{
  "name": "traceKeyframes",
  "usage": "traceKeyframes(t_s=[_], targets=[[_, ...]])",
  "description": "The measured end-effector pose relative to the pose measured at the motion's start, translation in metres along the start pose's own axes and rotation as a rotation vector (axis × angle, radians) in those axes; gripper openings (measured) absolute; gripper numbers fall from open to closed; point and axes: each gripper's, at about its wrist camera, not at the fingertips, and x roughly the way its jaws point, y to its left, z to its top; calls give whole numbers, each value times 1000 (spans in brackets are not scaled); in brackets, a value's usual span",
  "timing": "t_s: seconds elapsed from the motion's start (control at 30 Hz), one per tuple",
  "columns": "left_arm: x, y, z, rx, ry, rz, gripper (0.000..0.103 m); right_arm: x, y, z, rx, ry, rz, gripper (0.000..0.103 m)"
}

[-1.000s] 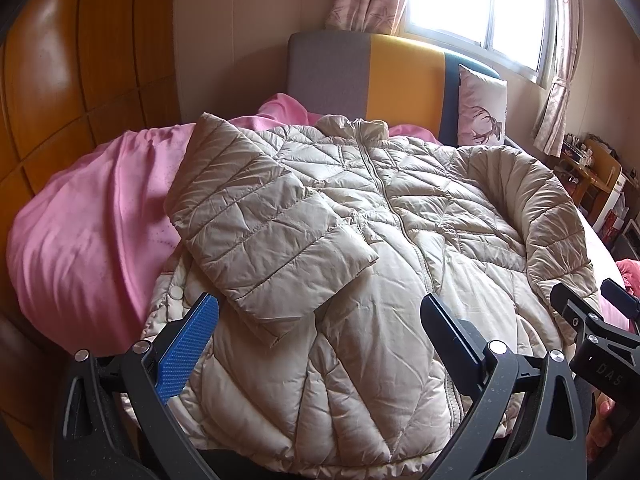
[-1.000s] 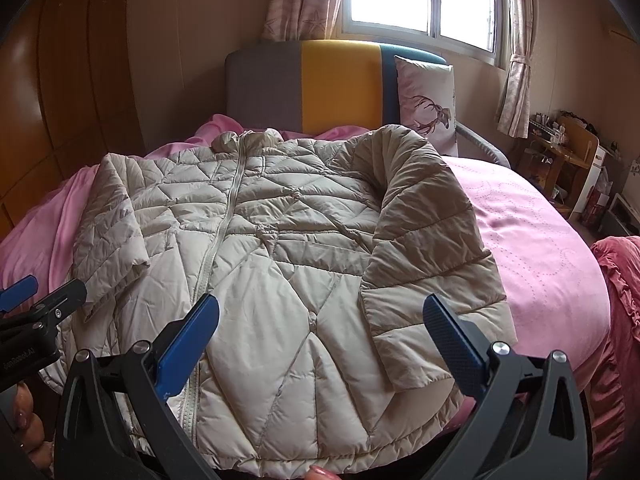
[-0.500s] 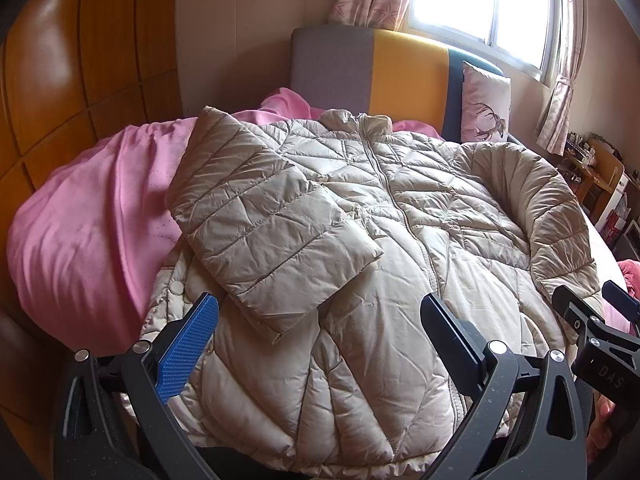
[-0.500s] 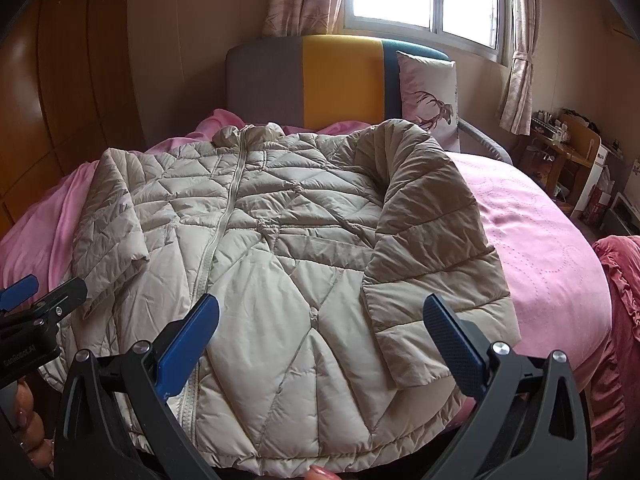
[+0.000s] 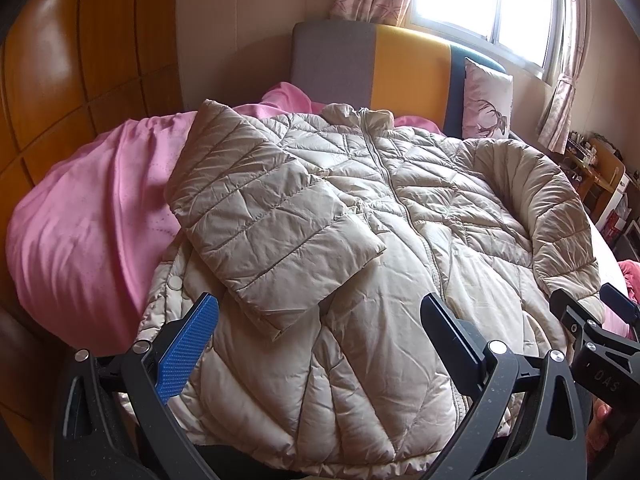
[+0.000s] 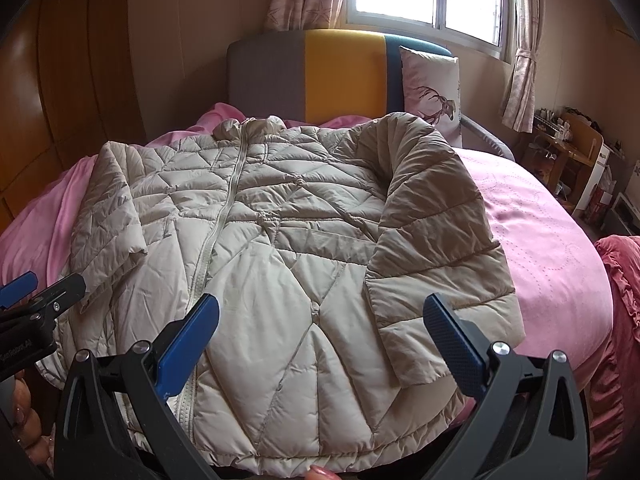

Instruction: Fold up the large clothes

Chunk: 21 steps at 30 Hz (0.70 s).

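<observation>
Beige puffer jacket (image 5: 400,248) spread flat on pink bedspread (image 6: 540,232), both sleeves folded inward. Left gripper (image 5: 320,344) held spread above hem, nothing pinched. Right gripper (image 6: 320,344) likewise spread, right cuff edge just ahead. Bare bedspread seen beyond that sleeve.

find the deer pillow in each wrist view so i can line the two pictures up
Left wrist: the deer pillow stands upper right, against the headboard's dark blue end, behind the jacket.
Right wrist: the deer pillow sits right of centre near the top, just above the jacket's folded-in sleeve.
Shared landmark: the headboard's yellow panel, left of the pillow in both.
</observation>
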Motion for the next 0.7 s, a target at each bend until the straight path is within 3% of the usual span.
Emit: traceKeyframes(t_s=[0.37, 0.5, 0.6, 0.7], targets=[[12, 2, 3, 29, 44, -101, 100, 20, 3, 13, -45, -16, -39, 101], [28, -9, 10, 173, -11, 98, 100, 42, 7, 24, -69, -26, -59, 101], [52, -18, 12, 293, -3, 169, 100, 64, 12, 32, -96, -23, -65, 101], [77, -19, 13, 341, 32, 164, 100, 89, 16, 35, -140, -14, -71, 101]])
